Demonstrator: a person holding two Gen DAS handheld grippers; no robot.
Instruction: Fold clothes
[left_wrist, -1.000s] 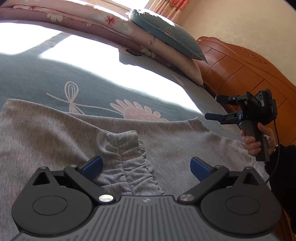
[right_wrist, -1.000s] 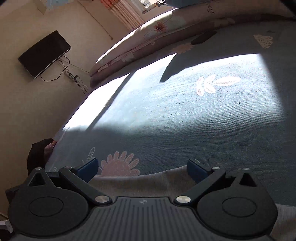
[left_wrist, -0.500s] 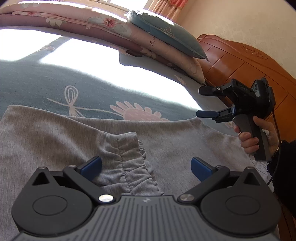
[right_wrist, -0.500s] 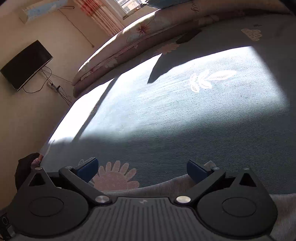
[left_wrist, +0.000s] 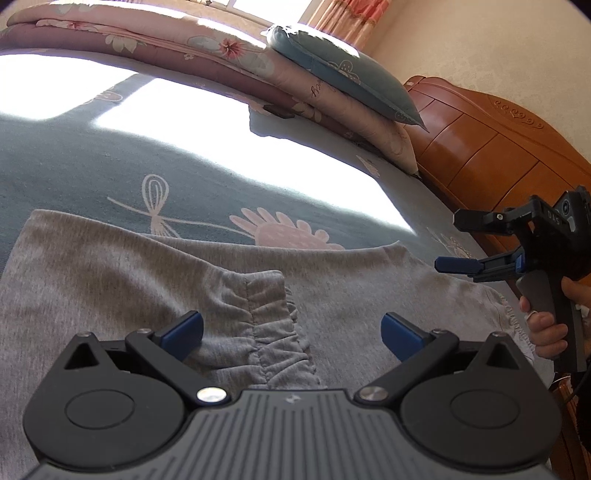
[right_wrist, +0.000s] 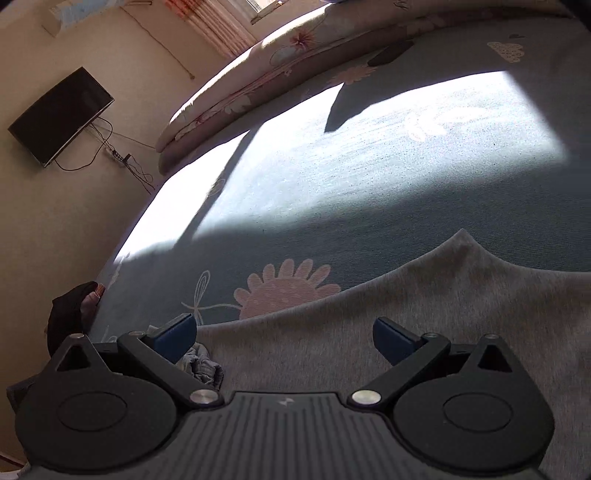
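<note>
Garment: the grey knit garment lies spread flat on my bed, over the teal bedspread with pink flower print. Its far edge runs across the left wrist view from left to right.

Gathered cuff: a ruched grey cuff is folded in onto the middle of the garment. Looks like a sleeve end or leg end; I cannot tell which.

Left tool: my left tool has its blue pads spread wide, holding nothing. It hovers low over the cloth, the cuff between and just ahead of the fingers.

Right tool: my right tool shows at the right edge of the left wrist view, held in my right hand, above the garment's right edge. In its own view the right tool is also wide and empty, with grey cloth under it and a raised corner of fabric ahead.

Background: quilts and a teal pillow are stacked at the far side, well apart from the work. Wooden headboard at right.

Step in hand (judgement): between folds. One part is already laid inward; both tools are positioning for the next grip.

Next move (judgement): lower each tool onto a garment edge, close on one layer of cloth only, then lift both together and carry across. Risk: catching the bedspread, or dragging the cuff out of place.
</note>
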